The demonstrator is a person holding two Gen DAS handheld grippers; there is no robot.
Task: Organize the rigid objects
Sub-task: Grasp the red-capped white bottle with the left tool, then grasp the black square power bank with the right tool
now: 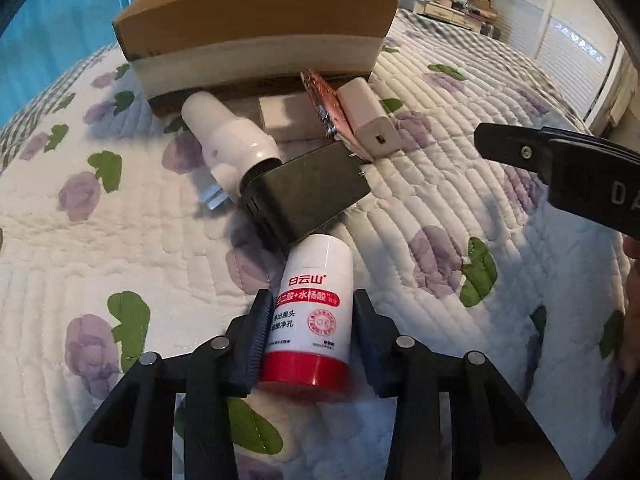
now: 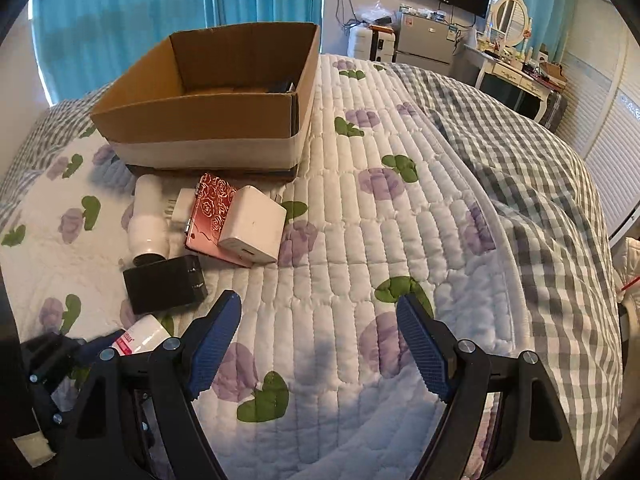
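Left gripper [image 1: 308,320] straddles white red-capped plastic bottle [image 1: 312,308] at frame bottom centre, grip looks loose. Right gripper [image 2: 320,340] agape, empty. Risk: smooth bottle slipping out, missing brown cardboard box [image 1: 256,28] upper centre.

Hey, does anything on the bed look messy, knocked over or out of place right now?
Yes. A white pipe fitting, black charger, pink rose-patterned case and white charger lie jumbled and overlapping before the cardboard box, not inside. No damage or spills show.
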